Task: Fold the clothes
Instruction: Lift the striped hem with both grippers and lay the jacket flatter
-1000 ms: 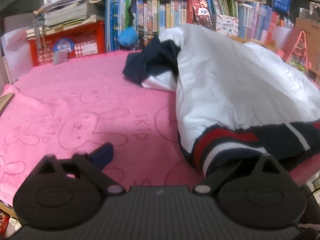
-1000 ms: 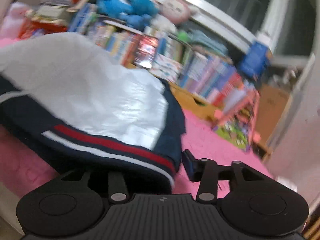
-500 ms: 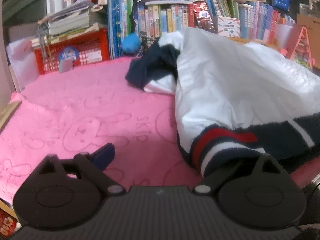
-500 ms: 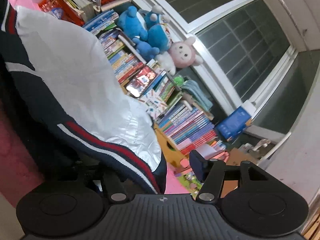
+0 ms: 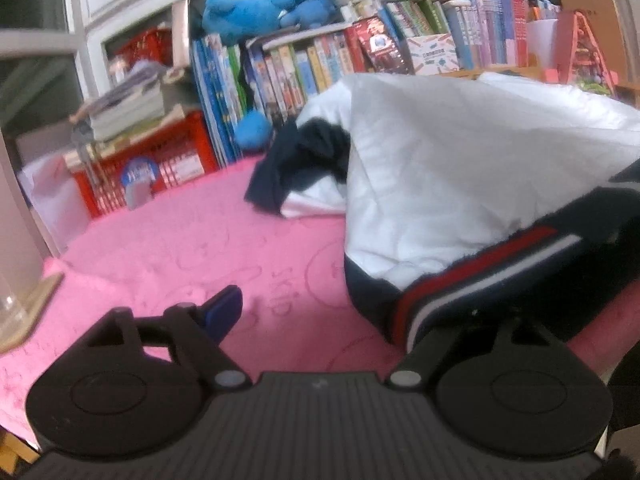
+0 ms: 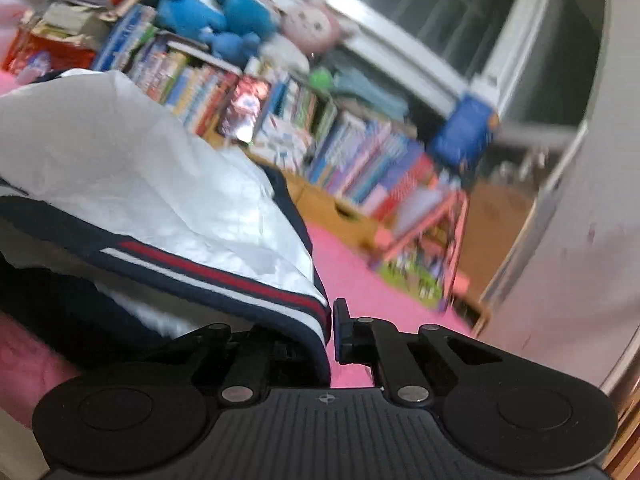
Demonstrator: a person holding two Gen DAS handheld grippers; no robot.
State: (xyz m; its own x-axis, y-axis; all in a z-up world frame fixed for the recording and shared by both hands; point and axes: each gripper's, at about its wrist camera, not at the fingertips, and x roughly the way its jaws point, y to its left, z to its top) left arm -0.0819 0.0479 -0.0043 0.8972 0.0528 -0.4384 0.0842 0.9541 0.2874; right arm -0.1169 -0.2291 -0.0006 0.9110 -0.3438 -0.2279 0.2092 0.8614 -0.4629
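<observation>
A white jacket [image 5: 460,168] with a navy hem striped red and white lies bunched on a pink blanket [image 5: 180,248]. My left gripper [image 5: 328,320] is at the hem's left corner and its jaws are closing. Its blue left fingertip [image 5: 224,308] rests bare over the blanket, while the hem drapes over the hidden right finger and no pad presses it. In the right wrist view the jacket [image 6: 120,168] rises to the left. My right gripper [image 6: 330,332] is shut on the hem's right corner, with the cloth pinched against the blue right pad [image 6: 340,332].
Behind the blanket runs a row of books [image 5: 320,60] with blue plush toys [image 5: 260,4] on top. A red crate [image 5: 160,160] sits at the back left. A pink stand [image 6: 432,240] and a pale wall [image 6: 560,260] are on the right.
The right jaws have closed onto the hem corner, and that view swung up, then back down. The left jaws have narrowed a little and the left view has rolled.
</observation>
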